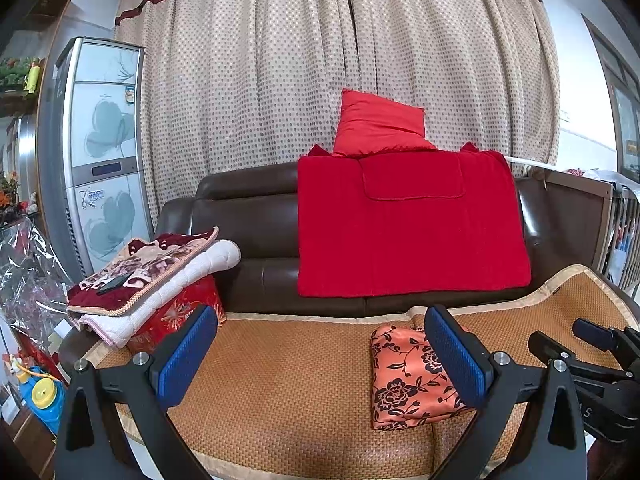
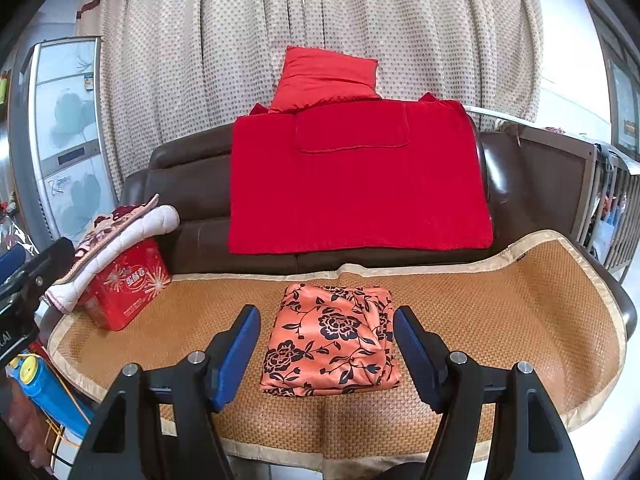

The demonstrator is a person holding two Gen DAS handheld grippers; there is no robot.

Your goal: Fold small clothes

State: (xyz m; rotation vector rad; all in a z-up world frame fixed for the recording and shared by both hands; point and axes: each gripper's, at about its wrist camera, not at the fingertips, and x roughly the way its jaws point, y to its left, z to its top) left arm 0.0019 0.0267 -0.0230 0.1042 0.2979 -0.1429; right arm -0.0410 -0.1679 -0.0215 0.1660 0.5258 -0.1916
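Note:
An orange garment with a black flower print [image 2: 330,342] lies folded into a neat rectangle on the woven straw mat [image 2: 500,312] on the sofa seat. My right gripper [image 2: 326,354] is open and empty, held above the mat with the folded garment between its blue pads, apart from it. My left gripper [image 1: 320,356] is open and empty to the left of the garment [image 1: 408,380]; its right pad hides part of the cloth. The right gripper's body [image 1: 592,364] shows at the right edge of the left wrist view.
A red blanket [image 2: 356,184] and red pillow [image 2: 328,76] drape the brown sofa back. A red tin box [image 2: 126,284] under folded quilts [image 1: 156,276] stands at the mat's left end. A cabinet [image 1: 100,148], curtain, crib rails [image 2: 616,216] and toys surround the sofa.

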